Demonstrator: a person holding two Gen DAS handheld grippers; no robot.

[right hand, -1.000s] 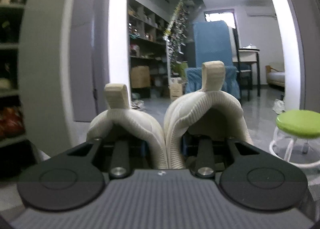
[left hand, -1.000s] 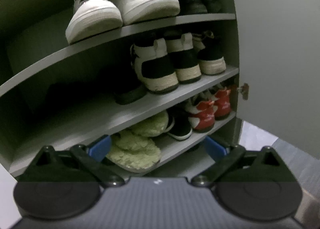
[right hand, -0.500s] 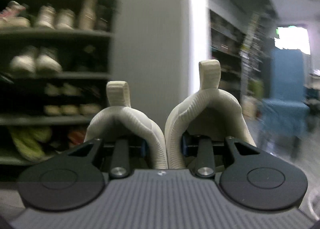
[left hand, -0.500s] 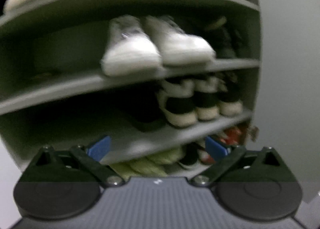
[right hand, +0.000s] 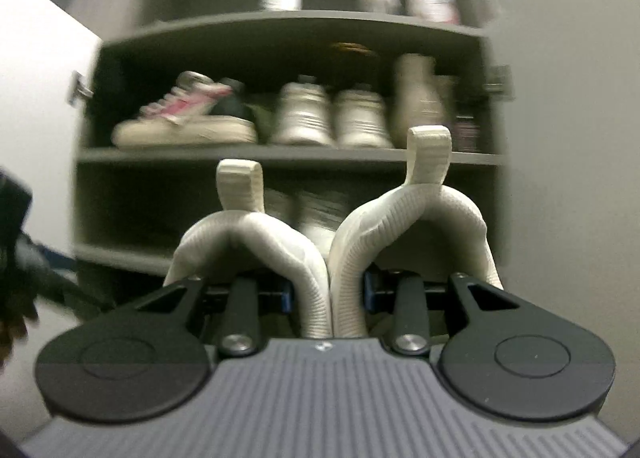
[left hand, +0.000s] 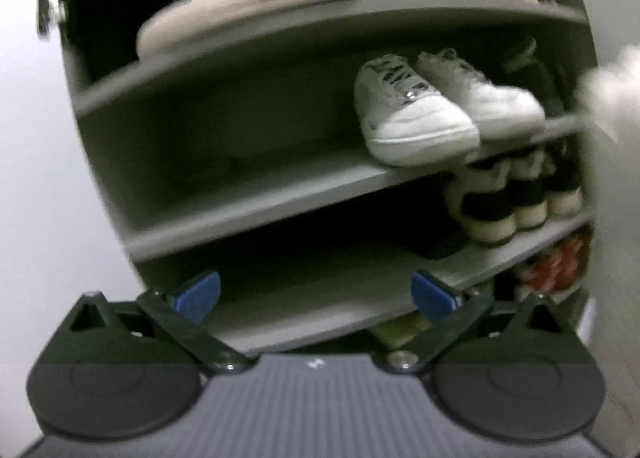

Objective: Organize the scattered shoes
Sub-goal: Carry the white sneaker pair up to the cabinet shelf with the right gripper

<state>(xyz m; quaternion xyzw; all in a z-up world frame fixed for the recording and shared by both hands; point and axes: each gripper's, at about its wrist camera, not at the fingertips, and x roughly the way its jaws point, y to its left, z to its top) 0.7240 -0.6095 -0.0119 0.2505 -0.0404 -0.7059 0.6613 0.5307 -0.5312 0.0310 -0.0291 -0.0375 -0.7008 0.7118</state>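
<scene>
Left hand-held gripper [left hand: 316, 296]: jaws spread wide, blue fingertips [left hand: 200, 294] far apart, nothing between them; tool held level and pointing forward. Right hand-held gripper [right hand: 327, 294]: jaws drawn in, clamping the two inner collars of a pair of cream shoes [right hand: 412, 226] pressed together between the pads, heel tabs standing upright ahead of it.

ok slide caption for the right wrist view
Right gripper pinches a pair of cream shoes together, facing the shoe cabinet.
</scene>
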